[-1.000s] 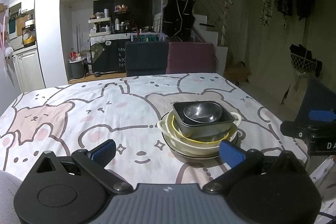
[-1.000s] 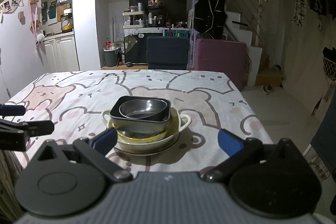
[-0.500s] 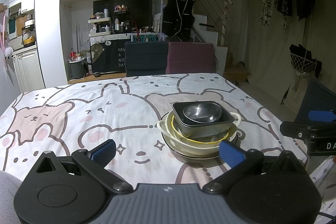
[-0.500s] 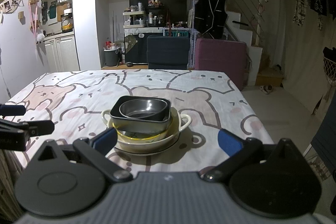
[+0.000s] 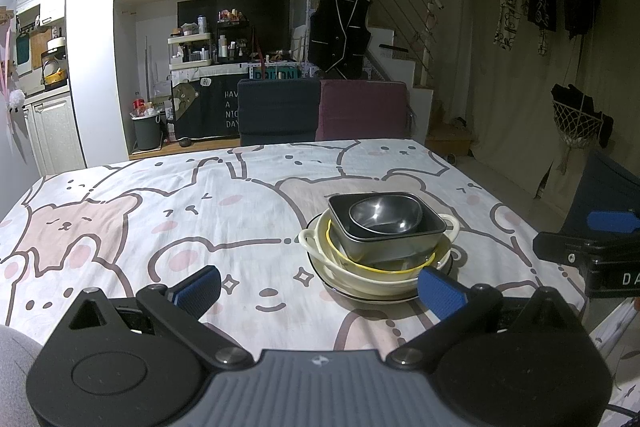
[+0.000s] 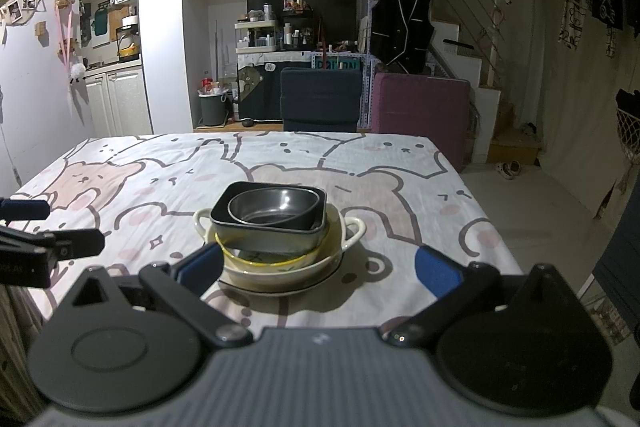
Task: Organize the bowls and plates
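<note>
Left gripper [image 5: 318, 285] up close with its blue fingers [image 5: 196, 289] spread wide and holding nothing, and the right gripper [image 6: 318, 273] matches it, fingers [image 6: 434, 275] wide apart and empty. Just beyond both sits the stack on the bear-print counter [image 5: 160, 211]: a flat plate [image 5: 360, 293] with a dark rim at the bottom, a cream two-handled bowl [image 5: 320, 251] on it, a yellow-rimmed bowl [image 6: 256, 257] nested inside that, then a dark grey rectangular dish [image 5: 384, 239], slightly tilted, and a shiny steel bowl [image 5: 386, 215] resting in it on top. Behind the counter, a dark blue chair [image 5: 278, 111] and a maroon chair [image 5: 362, 109] stand side by side.
</note>
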